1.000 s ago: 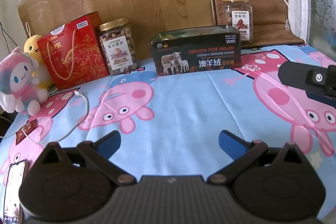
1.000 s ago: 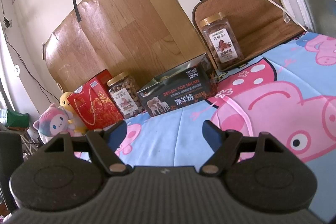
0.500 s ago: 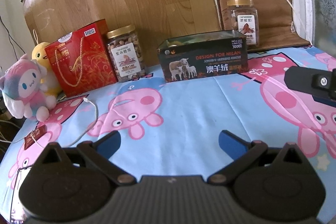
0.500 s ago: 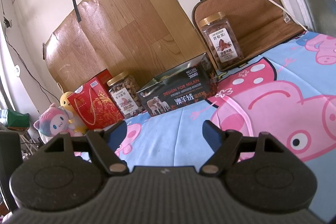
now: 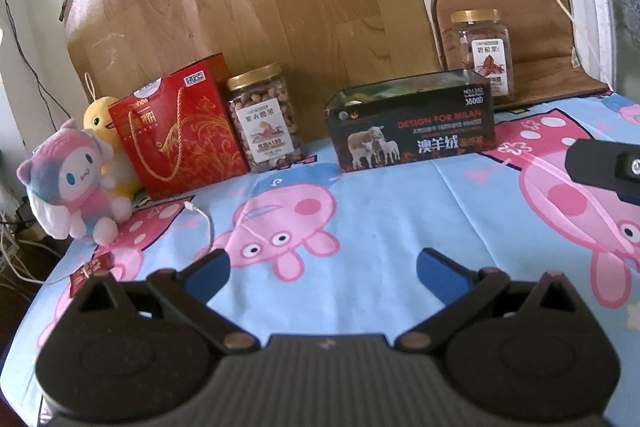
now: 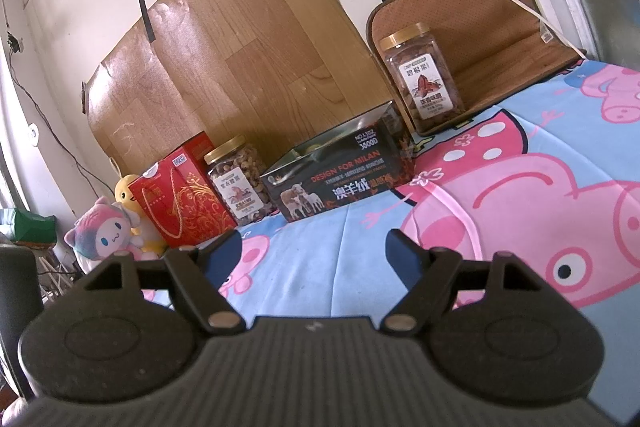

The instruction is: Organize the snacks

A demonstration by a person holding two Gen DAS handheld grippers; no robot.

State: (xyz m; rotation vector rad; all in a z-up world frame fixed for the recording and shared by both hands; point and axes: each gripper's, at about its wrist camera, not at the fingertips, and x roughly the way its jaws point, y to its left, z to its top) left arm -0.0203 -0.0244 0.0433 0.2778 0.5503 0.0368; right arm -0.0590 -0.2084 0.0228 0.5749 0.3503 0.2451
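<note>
A red gift bag (image 5: 180, 135), a round nut jar with a gold lid (image 5: 264, 119), an open black tin box (image 5: 412, 123) and a square nut jar (image 5: 480, 51) stand in a row along the back of the bed. The same row shows in the right wrist view: bag (image 6: 180, 203), round jar (image 6: 236, 183), tin box (image 6: 340, 175), square jar (image 6: 424, 75). My left gripper (image 5: 322, 269) is open and empty above the cartoon sheet, well short of the row. My right gripper (image 6: 316, 257) is open and empty too; part of it shows at the left wrist view's right edge (image 5: 604, 167).
Two plush toys (image 5: 76, 183) sit at the far left by the bed's edge. A white cable (image 5: 204, 223) and a small red packet (image 5: 90, 271) lie on the sheet's left side. A brown mat (image 5: 532, 39) and a wood-pattern board (image 5: 248, 11) lean on the wall.
The left gripper has tilted upward and drawn back a little, so the row of snacks sits lower in its view. The right gripper has not moved.
</note>
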